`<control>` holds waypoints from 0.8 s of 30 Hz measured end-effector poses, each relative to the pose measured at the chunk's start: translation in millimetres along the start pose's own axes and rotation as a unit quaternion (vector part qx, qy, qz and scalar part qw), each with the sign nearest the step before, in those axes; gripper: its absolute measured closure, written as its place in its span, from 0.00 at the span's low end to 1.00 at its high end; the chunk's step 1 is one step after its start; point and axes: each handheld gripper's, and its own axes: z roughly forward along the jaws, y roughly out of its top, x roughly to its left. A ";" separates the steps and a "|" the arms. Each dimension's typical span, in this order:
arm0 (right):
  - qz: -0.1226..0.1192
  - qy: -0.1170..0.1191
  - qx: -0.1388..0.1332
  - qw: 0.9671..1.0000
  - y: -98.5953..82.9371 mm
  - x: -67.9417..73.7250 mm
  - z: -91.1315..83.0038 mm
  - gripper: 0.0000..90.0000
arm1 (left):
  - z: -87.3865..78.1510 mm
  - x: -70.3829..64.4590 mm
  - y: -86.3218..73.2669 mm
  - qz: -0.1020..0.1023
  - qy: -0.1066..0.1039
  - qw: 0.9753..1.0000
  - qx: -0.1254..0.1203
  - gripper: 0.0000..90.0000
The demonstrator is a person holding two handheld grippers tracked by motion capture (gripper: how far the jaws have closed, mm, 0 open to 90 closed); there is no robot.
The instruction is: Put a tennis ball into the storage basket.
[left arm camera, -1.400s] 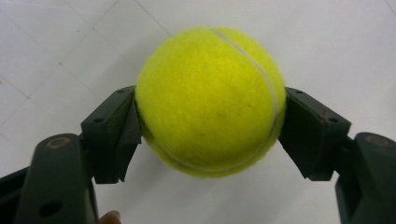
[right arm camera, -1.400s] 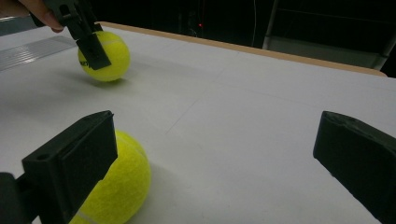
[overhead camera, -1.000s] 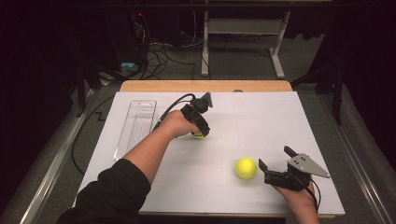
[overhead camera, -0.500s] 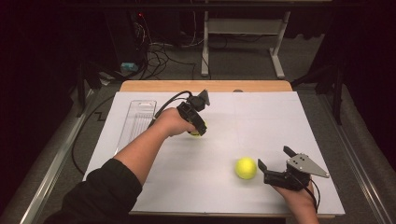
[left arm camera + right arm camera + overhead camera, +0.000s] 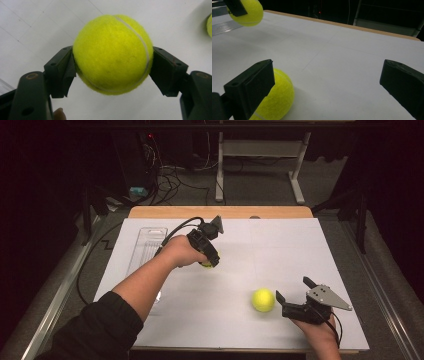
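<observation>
Gripping a ball (image 5: 112, 53) between both jaws, your left gripper (image 5: 112, 75) is showing its hold plainly in its own view: each pad is pressing a flank of the ball, with the white table (image 5: 280, 255) beneath. In the high view that same ball (image 5: 206, 264) is peeking out as a yellow sliver under the left gripper (image 5: 207, 255), so the clamp itself is hidden there. The right gripper view is catching it from the side, at the upper left corner, and there the ball (image 5: 247, 12) is looking lifted clear of the table.

Your right gripper (image 5: 292, 300) is standing with its jaws spread wide and holding nothing. The second ball (image 5: 263, 300) is lying on the table just beside its left jaw; in the right gripper view this ball (image 5: 275, 101) is sitting partly behind that jaw rather than between the two, and you cannot tell whether they are touching.

A clear tray (image 5: 145, 247) is lying on the table just left of your left hand. Your forearm is covering part of it, and what is showing is holding nothing.
</observation>
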 end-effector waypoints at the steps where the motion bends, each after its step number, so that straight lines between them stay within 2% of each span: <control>1: 0.000 0.000 0.000 1.000 -0.1 -0.1 0.0 0.00 | -0.6 0.2 -0.7 0.000 0.002 1.000 -0.001 0.30; 4: 0.000 0.000 0.002 1.000 -0.2 0.1 -0.1 0.00 | -3.4 1.2 -2.3 -0.001 -0.004 1.000 0.002 0.30; 24: -0.001 -0.001 0.001 1.000 -0.1 0.3 -0.3 0.00 | -13.8 8.7 -11.8 -0.013 0.001 1.000 0.004 0.30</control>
